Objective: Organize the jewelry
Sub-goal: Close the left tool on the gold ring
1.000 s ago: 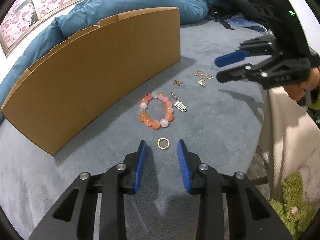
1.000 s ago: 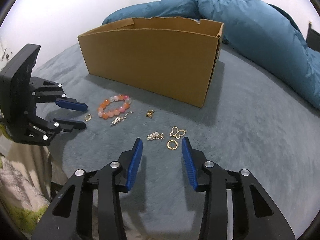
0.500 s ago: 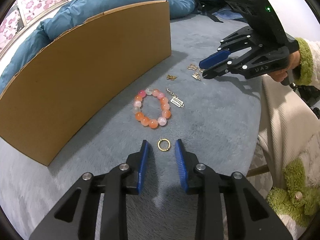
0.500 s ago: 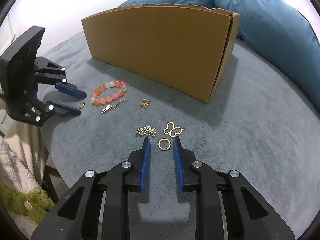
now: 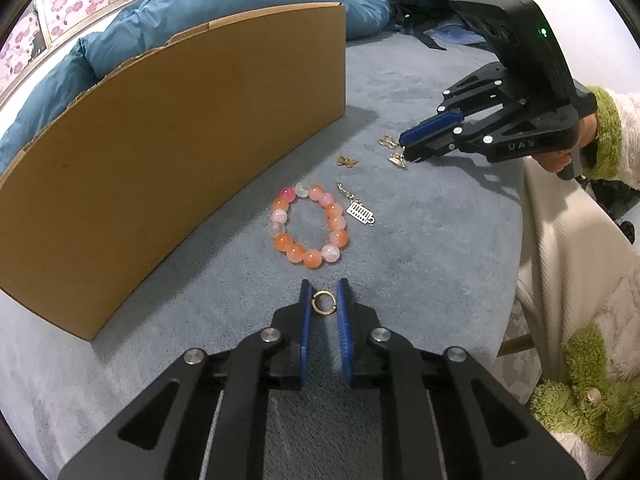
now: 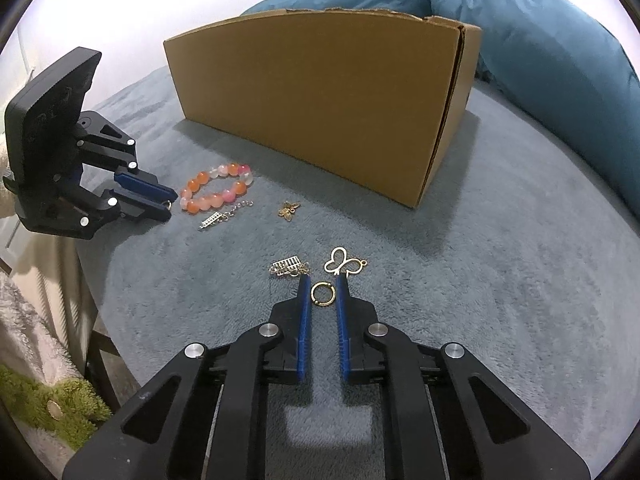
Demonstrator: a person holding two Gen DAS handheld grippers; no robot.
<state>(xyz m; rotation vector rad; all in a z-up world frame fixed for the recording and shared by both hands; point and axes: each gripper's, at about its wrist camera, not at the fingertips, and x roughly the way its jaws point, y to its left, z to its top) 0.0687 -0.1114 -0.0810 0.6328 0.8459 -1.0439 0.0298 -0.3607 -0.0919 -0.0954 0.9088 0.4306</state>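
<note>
Left wrist view shows the left gripper low on the grey blanket, its blue fingers nearly together with a small gold ring sitting between them; whether the pads actually press the ring I cannot tell. Just beyond lies the orange-and-pink bead bracelet, with a silver comb charm beside it on the right, and a little bronze butterfly charm farther off.

From the right wrist view, the right gripper does the same thing: fingers narrowed either side of a second gold ring, contact unclear. An open gold butterfly pendant and a silver charm lie just past its tips. The cardboard box stands at the far side, well apart from all the jewellery.

I'd judge both hands are at the grasp step, each about to pinch a ring. Next calls for closing fully without skidding the ring into the pile, then lifting, probably toward the box.

The only writing I can read is "UAS" embossed on the right gripper's body in the left view.
</note>
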